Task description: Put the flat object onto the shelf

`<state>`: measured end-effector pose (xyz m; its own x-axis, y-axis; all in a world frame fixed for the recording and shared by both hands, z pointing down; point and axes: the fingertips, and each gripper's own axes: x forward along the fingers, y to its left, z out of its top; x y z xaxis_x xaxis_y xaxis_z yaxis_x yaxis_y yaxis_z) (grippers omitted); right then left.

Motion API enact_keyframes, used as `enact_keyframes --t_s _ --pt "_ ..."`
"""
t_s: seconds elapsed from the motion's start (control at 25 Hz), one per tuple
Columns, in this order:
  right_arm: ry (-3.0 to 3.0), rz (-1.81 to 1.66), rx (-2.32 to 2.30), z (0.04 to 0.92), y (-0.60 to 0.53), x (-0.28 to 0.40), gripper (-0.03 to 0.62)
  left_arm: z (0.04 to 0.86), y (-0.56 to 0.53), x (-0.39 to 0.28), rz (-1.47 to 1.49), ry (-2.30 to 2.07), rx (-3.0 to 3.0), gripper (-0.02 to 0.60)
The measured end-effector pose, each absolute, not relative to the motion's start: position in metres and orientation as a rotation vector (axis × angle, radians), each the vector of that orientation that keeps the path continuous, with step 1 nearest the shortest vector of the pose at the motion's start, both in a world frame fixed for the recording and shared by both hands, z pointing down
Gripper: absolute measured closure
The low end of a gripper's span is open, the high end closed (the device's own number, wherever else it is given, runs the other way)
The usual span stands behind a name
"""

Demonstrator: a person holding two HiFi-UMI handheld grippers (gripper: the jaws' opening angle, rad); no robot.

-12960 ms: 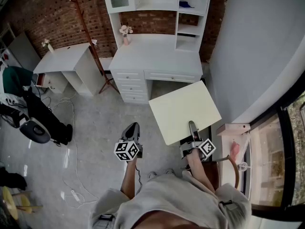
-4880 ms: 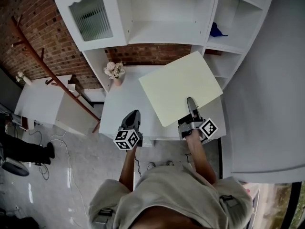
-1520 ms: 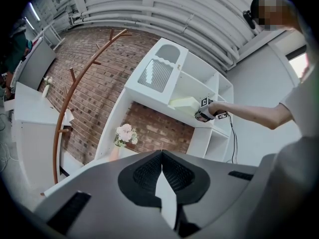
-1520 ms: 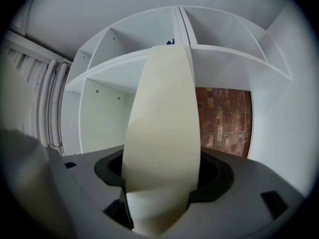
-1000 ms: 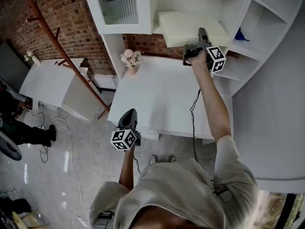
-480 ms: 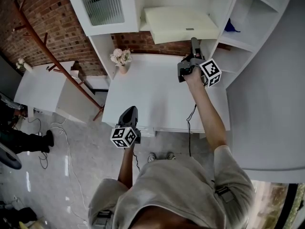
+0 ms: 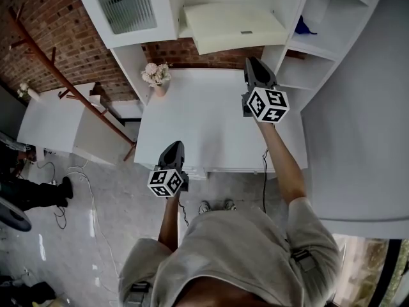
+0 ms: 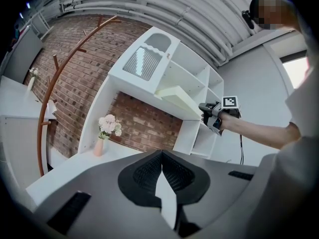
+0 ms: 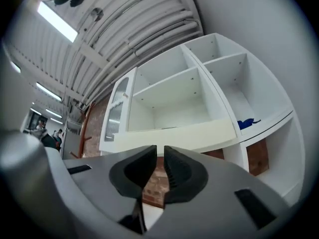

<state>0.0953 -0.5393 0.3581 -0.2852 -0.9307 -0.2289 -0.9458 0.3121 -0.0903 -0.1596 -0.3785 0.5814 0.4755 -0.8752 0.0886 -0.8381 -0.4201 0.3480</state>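
The flat object, a pale cream board (image 7: 233,25), lies on the middle shelf of the white hutch and overhangs its front edge; it also shows as the board (image 8: 178,96) and the board (image 9: 174,135). My right gripper (image 7: 252,62) hangs in front of and below the board, apart from it. Its jaws have just been closing and stand a thin slit apart with nothing between them, as the right gripper (image 9: 158,151) shows. My left gripper (image 7: 175,146) is held low at the desk's front edge, shut and empty, as seen in left gripper (image 8: 161,154).
A white desk (image 7: 204,120) lies under the hutch, with a flower vase (image 7: 156,75) at its back left. A blue thing (image 7: 301,25) sits in the right-hand shelf bay. A glass-door cabinet (image 7: 124,5), a wooden coat stand (image 7: 64,69) and a second white table (image 7: 57,117) are at left.
My right gripper has drawn back from the shelf toward me, rolled over, and its jaws have narrowed. The board stays on the shelf. The left gripper has shifted slightly.
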Motion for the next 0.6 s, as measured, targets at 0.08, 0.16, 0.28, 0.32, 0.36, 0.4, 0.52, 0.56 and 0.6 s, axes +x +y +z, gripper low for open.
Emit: enact_keyframes --t_s 0.08,0.16,0.28,0.32,0.36,0.4,0.52,0.56,0.6 --pt "2.389 0.183 -1.778 0.362 -0.536 0.089 0.545 0.583 -0.377 -0.159 -0.149 -1.442 2.382 0.566" --pt "2.42 0.217 -1.799 0.365 -0.535 0.081 0.553 0.584 -0.376 -0.158 -0.145 -1.441 2.381 0.566" --pt "2.462 0.3 -1.808 0.359 -0.535 0.067 0.559 0.586 -0.375 -0.156 -0.142 -1.443 2.374 0.566" --pt "2.476 0.312 -1.797 0.357 -0.537 0.062 0.559 0.586 -0.375 -0.156 -0.142 -1.446 2.371 0.566" --pt "2.48 0.3 -1.781 0.354 -0.54 0.057 0.56 0.586 -0.375 -0.157 -0.143 -1.451 2.367 0.566" --pt "2.478 0.28 -1.769 0.351 -0.544 0.055 0.56 0.586 -0.374 -0.159 -0.146 -1.457 2.364 0.566" --pt "2.474 0.245 -1.766 0.346 -0.558 0.051 0.562 0.585 -0.372 -0.168 -0.156 -1.483 2.349 0.566" --pt "2.475 0.238 -1.769 0.345 -0.563 0.05 0.562 0.585 -0.372 -0.172 -0.158 -1.495 2.342 0.566" --pt "2.476 0.231 -1.771 0.344 -0.568 0.051 0.562 0.585 -0.372 -0.175 -0.161 -1.507 2.335 0.566"
